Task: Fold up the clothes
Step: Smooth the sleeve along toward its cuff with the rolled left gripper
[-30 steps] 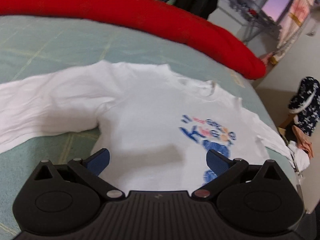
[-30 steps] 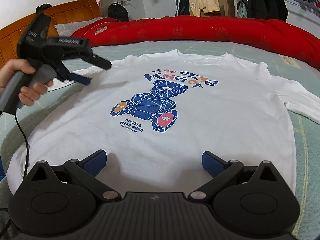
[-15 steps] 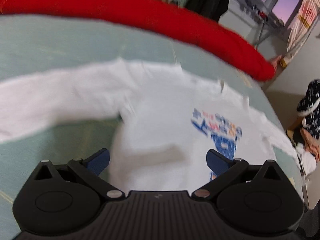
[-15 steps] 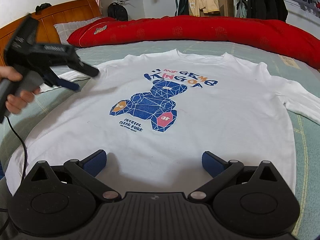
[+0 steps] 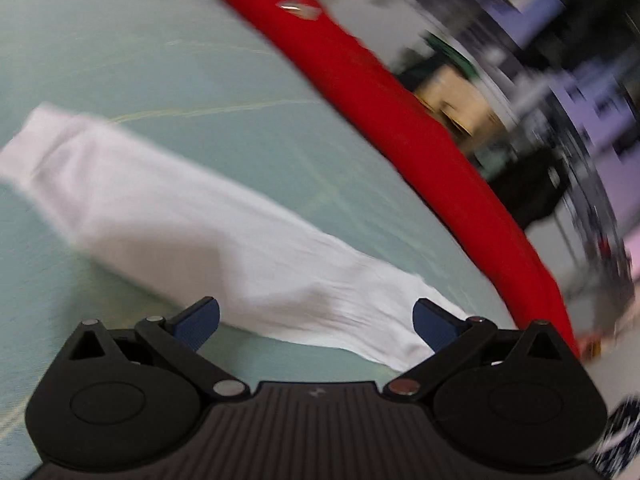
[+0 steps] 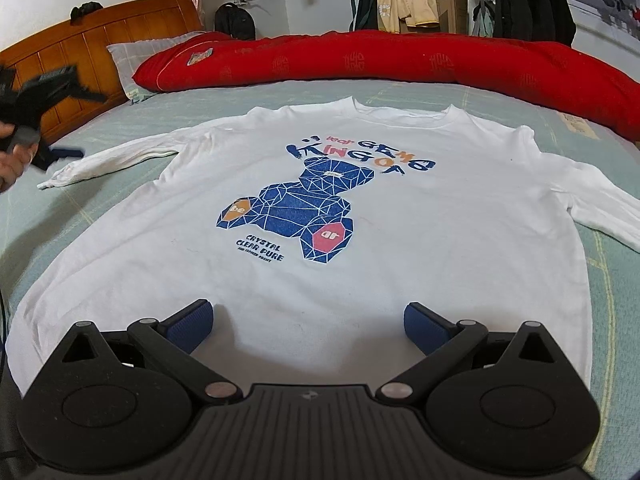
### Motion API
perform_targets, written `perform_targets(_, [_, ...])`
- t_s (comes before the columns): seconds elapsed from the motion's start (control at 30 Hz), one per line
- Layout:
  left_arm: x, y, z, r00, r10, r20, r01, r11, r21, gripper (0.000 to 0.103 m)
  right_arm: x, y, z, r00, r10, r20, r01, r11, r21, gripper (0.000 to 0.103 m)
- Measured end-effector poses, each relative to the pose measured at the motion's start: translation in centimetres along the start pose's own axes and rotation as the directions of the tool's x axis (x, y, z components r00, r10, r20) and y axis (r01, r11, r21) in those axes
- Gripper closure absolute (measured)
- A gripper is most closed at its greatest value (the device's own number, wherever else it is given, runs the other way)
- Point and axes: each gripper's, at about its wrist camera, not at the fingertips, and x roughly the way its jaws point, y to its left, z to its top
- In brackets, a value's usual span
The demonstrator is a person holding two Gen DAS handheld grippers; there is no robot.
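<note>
A white long-sleeved shirt (image 6: 328, 200) with a blue bear print lies flat and face up on the bed, collar at the far side. My right gripper (image 6: 308, 324) hovers open over its near hem, nothing between the fingers. The shirt's left sleeve (image 5: 192, 236) stretches across the left wrist view, its cuff at the far left. My left gripper (image 5: 316, 324) is open just above the sleeve near the shoulder end. In the right wrist view the left gripper (image 6: 60, 124) shows blurred at the left edge, held by a hand, beside the sleeve's cuff (image 6: 60, 176).
The bed has a pale green sheet (image 6: 616, 320). A long red quilt roll (image 6: 380, 60) lies along the far side, by a grey pillow (image 6: 132, 56) and a wooden headboard (image 6: 80, 48). Clothes hang on a rack (image 6: 528, 4) behind.
My left gripper has swung left, off the shirt's body and out over the left sleeve; its view is blurred by motion. The right gripper has stayed still and open.
</note>
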Motion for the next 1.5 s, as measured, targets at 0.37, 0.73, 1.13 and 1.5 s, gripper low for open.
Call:
perform_targets(0.37, [-0.4, 5.6, 0.4, 0.997, 0.02, 0.07, -0.011, 0.992, -0.122, 0.001, 0.4, 0.3, -0.1, 1.0, -0.017, 0.001, 0.017, 1.0, -0.02, 0.0])
perform_targets(0.73, [1.1, 7.9, 0.9, 0.989, -0.014, 0.148, 0.044, 0.979, -0.2, 0.001, 0.5, 0.4, -0.2, 1.0, -0.023, 0.004, 0.023, 0.999, -0.029, 0.0])
perform_targets(1.13, [1.4, 8.9, 2.2, 0.968, 0.031, 0.248, 0.042, 0.958, -0.283, 0.001, 0.5, 0.5, -0.3, 1.0, -0.026, 0.005, 0.026, 0.999, -0.033, 0.0])
perform_targets(1.5, [3.0, 8.5, 2.4, 0.951, -0.02, 0.308, 0.11, 0.954, -0.279, 0.001, 0.6, 0.7, -0.3, 0.999, -0.034, 0.007, 0.034, 0.999, -0.04, 0.0])
